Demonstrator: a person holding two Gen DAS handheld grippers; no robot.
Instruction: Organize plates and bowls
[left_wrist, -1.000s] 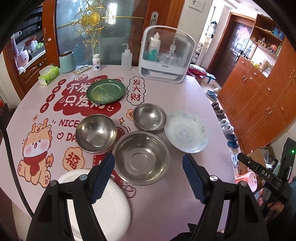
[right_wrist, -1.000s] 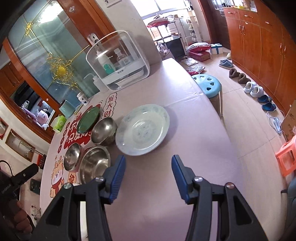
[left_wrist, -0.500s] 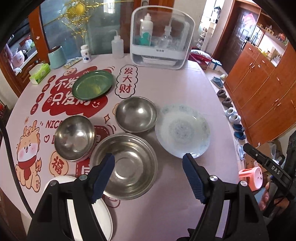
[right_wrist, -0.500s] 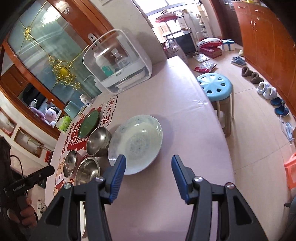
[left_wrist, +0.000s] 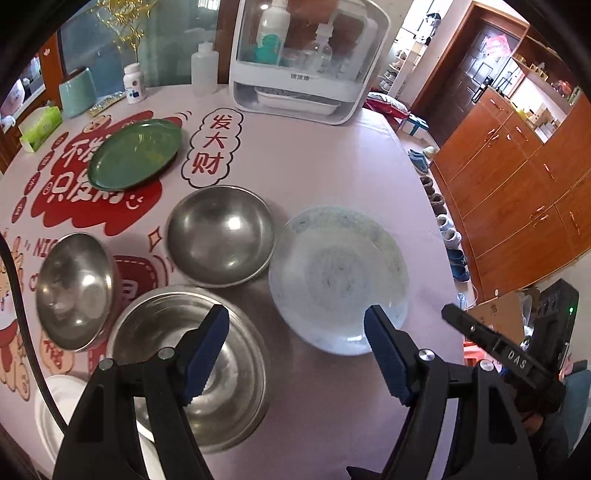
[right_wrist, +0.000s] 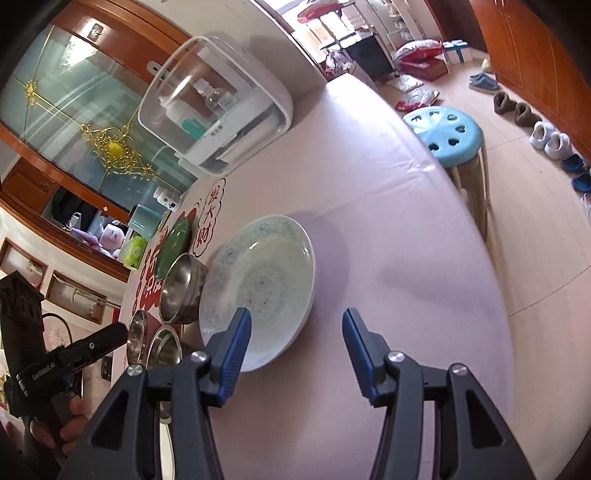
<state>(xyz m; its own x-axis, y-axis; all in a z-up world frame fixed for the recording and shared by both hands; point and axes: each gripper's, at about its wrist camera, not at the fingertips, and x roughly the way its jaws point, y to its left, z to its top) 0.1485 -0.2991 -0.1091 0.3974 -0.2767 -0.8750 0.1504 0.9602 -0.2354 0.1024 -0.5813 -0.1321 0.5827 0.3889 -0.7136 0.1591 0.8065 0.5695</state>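
On the pink tablecloth (left_wrist: 314, 155) lie a pale blue patterned plate (left_wrist: 338, 277), three steel bowls, a green plate (left_wrist: 135, 157) and a white plate (left_wrist: 55, 406) at the near left edge. My left gripper (left_wrist: 295, 336) hangs open above the gap between the large steel bowl (left_wrist: 192, 365) and the pale plate, nothing between its fingers. A medium bowl (left_wrist: 221, 234) and a small bowl (left_wrist: 75, 290) sit behind. In the right wrist view my right gripper (right_wrist: 295, 332) is open, its left finger over the near rim of the pale plate (right_wrist: 258, 288).
A white dish cabinet with a clear lid (left_wrist: 306, 55) stands at the back of the table, with bottles, a teal canister (left_wrist: 77, 92) and a tissue box (left_wrist: 38, 127) to its left. A blue stool (right_wrist: 447, 133), shoes and wooden cabinets (left_wrist: 517, 177) are right of the table.
Both grippers have come down and forward toward the dishes; the pale plate looms larger in both views. The left gripper has drifted right, from over the large bowl toward the plate. Jaws unchanged.
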